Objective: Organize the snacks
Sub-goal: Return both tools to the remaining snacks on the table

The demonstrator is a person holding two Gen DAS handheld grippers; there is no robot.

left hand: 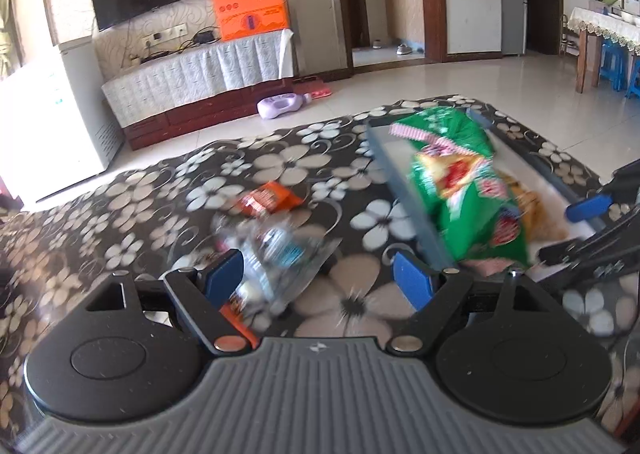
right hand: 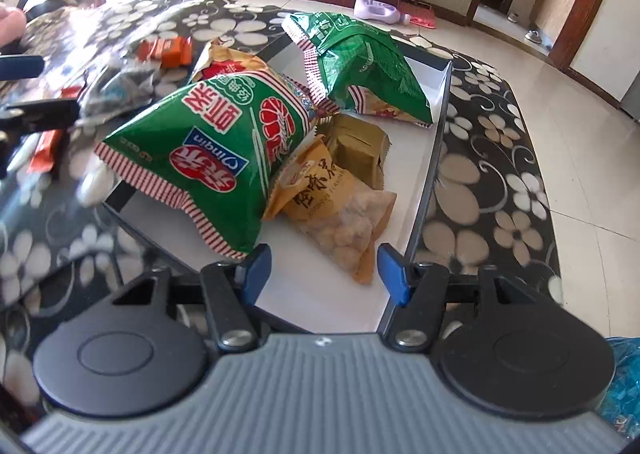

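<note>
My right gripper (right hand: 322,274) hangs part open and empty over the tray's near edge (right hand: 424,213); snack bags (right hand: 208,149) crowd its middle. My left gripper (left hand: 320,278), wide and empty, faces a clear packet (left hand: 276,250) on the desk (left hand: 132,193).

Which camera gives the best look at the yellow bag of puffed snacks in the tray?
The right wrist view. There the yellow snack bag lies sharp and near, just ahead of the open right gripper, beside the near green bag. In the left wrist view only a blurred sliver shows behind that green bag.
</note>
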